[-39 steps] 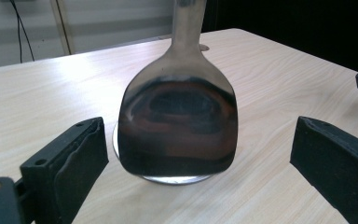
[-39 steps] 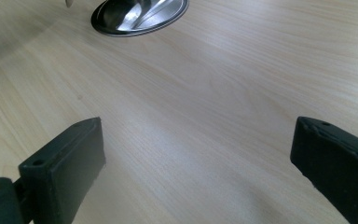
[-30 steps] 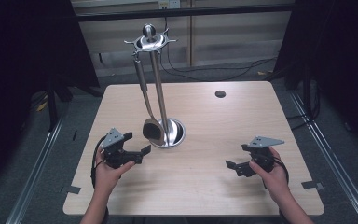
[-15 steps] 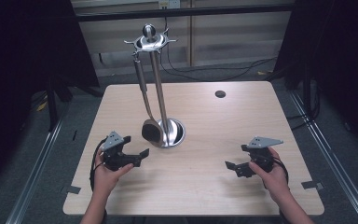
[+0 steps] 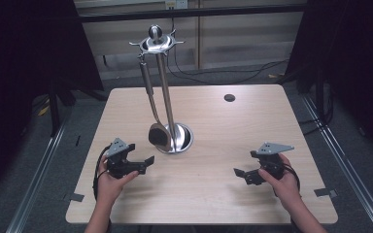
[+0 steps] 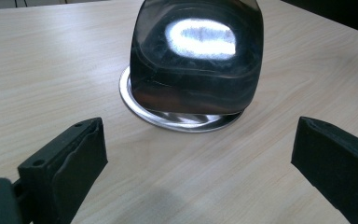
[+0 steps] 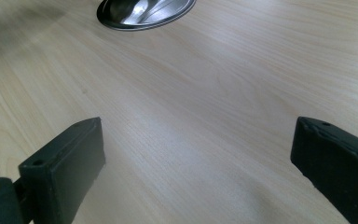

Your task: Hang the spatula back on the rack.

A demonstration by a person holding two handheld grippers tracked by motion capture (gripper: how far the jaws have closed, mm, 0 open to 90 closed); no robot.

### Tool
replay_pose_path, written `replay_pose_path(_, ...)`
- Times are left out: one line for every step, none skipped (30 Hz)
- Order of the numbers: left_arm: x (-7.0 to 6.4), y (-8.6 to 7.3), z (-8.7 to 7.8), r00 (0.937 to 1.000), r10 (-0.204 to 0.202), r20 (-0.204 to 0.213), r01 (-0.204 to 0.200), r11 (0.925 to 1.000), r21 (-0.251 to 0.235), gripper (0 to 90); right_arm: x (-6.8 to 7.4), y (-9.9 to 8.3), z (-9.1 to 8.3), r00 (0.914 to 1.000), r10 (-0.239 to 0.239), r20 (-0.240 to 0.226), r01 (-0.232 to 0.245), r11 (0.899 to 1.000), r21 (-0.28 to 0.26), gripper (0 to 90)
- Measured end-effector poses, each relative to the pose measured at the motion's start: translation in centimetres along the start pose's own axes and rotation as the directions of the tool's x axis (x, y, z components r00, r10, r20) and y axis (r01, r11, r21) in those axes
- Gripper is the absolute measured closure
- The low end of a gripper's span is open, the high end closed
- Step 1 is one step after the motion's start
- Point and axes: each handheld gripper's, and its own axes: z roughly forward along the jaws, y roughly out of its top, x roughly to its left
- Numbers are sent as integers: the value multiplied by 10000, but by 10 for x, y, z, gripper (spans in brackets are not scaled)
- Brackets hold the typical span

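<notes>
Your left gripper (image 5: 143,161) has crept toward the hanging spatula (image 5: 159,136), jaws wide apart like the right gripper's (image 5: 240,174), so next you close in on its blade.

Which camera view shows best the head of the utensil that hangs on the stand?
The left gripper view: the utensil head is close and large, dark and shiny, in front of the round stand base. The high view shows the utensil head small, hanging by its handle. The right gripper view shows the stand base, not clearly the head.

Ahead of left gripper (image 6: 198,163), spatula (image 6: 196,60) head cut off at top edge, hiding most of stand base (image 6: 182,122); handle out of frame.
</notes>
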Motion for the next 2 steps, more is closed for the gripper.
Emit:
replay_pose_path(0,0,0,10000,-65,30,65,10000,-34,31,0,0,0,10000,-12,31,12,10000,-1,27)
replay_pose_path(0,0,1,9999,-133,101,134,9999,-89,31,1,0,0,10000,-30,29,30,10000,9,27)
